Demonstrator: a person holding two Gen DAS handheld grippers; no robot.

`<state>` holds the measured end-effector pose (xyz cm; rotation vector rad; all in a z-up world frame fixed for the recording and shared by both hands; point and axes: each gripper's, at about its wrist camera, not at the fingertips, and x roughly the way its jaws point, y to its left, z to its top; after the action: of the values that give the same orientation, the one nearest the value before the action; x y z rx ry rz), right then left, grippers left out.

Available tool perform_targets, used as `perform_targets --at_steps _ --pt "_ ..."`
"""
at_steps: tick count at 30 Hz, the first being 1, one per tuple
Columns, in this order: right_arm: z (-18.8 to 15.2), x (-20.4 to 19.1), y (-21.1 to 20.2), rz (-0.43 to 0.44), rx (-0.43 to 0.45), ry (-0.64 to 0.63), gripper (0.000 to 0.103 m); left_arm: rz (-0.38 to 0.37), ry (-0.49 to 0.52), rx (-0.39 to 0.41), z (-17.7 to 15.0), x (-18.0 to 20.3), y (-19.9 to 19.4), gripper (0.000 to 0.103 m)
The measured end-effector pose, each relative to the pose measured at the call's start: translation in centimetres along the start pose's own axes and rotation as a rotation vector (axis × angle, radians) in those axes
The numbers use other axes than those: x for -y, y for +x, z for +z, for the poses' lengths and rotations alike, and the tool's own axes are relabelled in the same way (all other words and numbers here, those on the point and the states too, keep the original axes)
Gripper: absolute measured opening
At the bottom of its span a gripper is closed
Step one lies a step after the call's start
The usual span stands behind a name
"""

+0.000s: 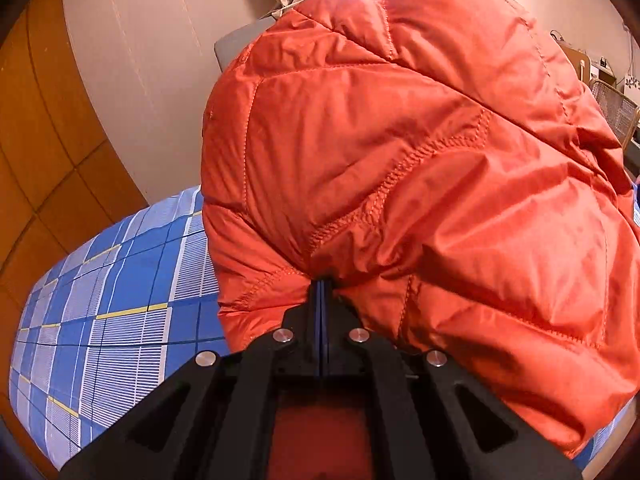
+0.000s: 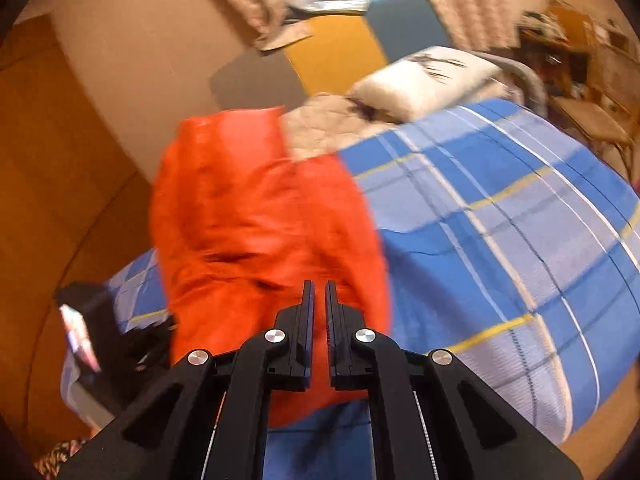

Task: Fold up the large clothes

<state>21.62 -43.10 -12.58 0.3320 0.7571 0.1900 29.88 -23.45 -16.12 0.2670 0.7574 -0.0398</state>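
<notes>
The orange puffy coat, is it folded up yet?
Not yet. The orange coat is bunched and lifted over the blue checked bed. The left gripper is pinching its fabric; the right gripper is shut and holds nothing. No neat fold shows, so the folding is left.

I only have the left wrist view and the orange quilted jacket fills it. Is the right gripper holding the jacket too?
Observer: In the right wrist view the right gripper sits nearly shut in front of the orange jacket; the picture is blurred, so a grip cannot be confirmed.
Operator: What is beyond the jacket?
Observer: A white pillow lies at the far end of the blue plaid bedsheet.
Operator: Is the sheet free beside the jacket?
Observer: Yes, on the picture's right it lies bare.
</notes>
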Motion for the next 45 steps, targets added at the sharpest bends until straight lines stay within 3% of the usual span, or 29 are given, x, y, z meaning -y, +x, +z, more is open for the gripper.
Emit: perform_targets --at_steps 3,8,12,17,21,23,27,31,39,45 --pt "-0.1 -1.7 2.2 -0.118 -0.035 -0.087 0.004 -0.002 0.003 -0.004 0.0 0.0 0.0 0.0" --pt "-1.2 -0.4 5.5 -0.231 -0.084 -0.073 0.004 -0.014 0.008 0.002 -0.1 0.0 -0.1 0.0" --pt "-2.7 -1.4 8.5 -0.417 -0.093 -0.206 0.004 -0.019 0.007 0.014 -0.2 0.4 -0.2 0.0" --pt "-2.9 -0.9 10.6 -0.485 -0.108 -0.179 0.004 -0.07 -0.007 0.031 -0.1 0.0 -0.8 0.0" --pt "-3.2 -0.8 10.5 -0.481 -0.099 -0.189 0.004 -0.148 -0.073 0.034 -0.1 -1.9 -1.8 0.0" --pt "-3.1 -0.8 10.4 -0.477 -0.099 -0.192 0.004 -0.171 -0.12 0.04 0.0 -3.1 -2.4 0.005" --pt "-3.0 -0.8 10.5 -0.475 -0.098 -0.188 0.004 -0.167 -0.111 0.012 0.6 -3.5 -1.3 0.005" --pt "-3.0 -1.2 10.7 -0.472 -0.103 -0.196 0.004 -0.096 -0.03 -0.01 0.1 -1.8 0.8 0.004" --pt "-3.0 -1.2 10.6 -0.467 -0.112 -0.2 0.004 -0.179 -0.094 -0.038 0.3 -3.3 -0.1 0.004" --pt "-2.6 -0.8 10.4 -0.448 -0.125 -0.19 0.004 -0.224 -0.167 -0.016 0.5 -4.9 -2.3 0.006"
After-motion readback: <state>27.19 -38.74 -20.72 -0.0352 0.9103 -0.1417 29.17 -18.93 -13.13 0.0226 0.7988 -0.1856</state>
